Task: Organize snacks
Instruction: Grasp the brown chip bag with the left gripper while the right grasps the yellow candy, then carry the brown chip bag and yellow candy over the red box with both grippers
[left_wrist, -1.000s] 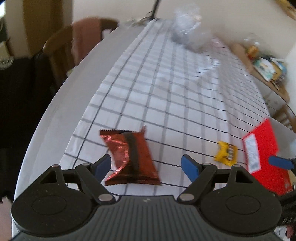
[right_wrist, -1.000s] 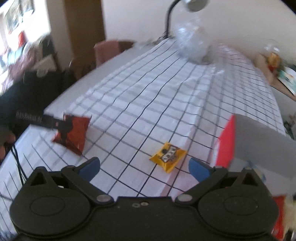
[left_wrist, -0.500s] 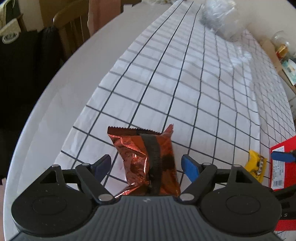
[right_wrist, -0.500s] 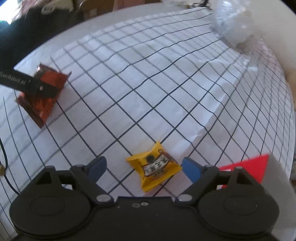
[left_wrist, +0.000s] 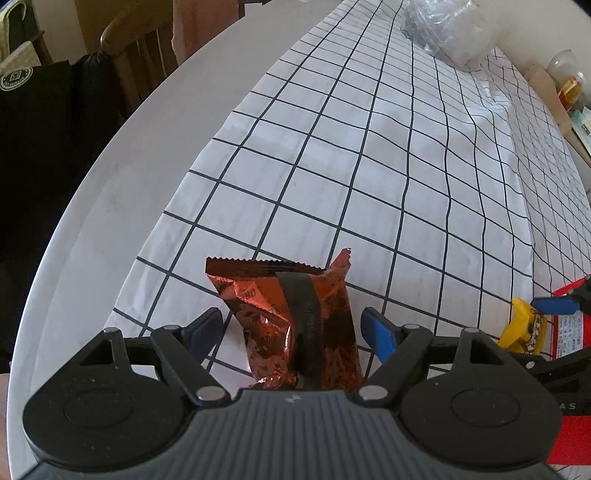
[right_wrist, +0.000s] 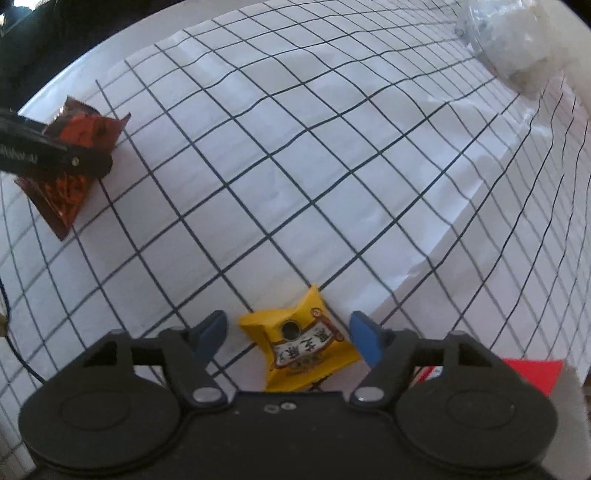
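Note:
A shiny copper-red snack packet (left_wrist: 291, 325) lies on the checked cloth, between the blue pads of my left gripper (left_wrist: 293, 330). Those jaws stand open with a gap on each side of the packet. A small yellow snack packet (right_wrist: 299, 341) lies between the pads of my right gripper (right_wrist: 288, 334), whose jaws are closing; the pads stand just off its edges. The right wrist view also has the red packet (right_wrist: 79, 136) at far left under the left gripper's arm. In the left wrist view the yellow packet (left_wrist: 524, 326) shows at the right edge beside a blue fingertip (left_wrist: 554, 305).
A red box (left_wrist: 570, 369) lies right of the yellow packet, with its corner (right_wrist: 535, 373) in the right wrist view. A clear plastic bag (left_wrist: 450, 29) sits at the cloth's far end. A wooden chair (left_wrist: 140, 48) stands past the round white table's (left_wrist: 110, 184) left rim.
Both grippers came down over their packets, so each packet now lies between the pads. The right jaws narrowed around the yellow packet. The left jaws kept their width.

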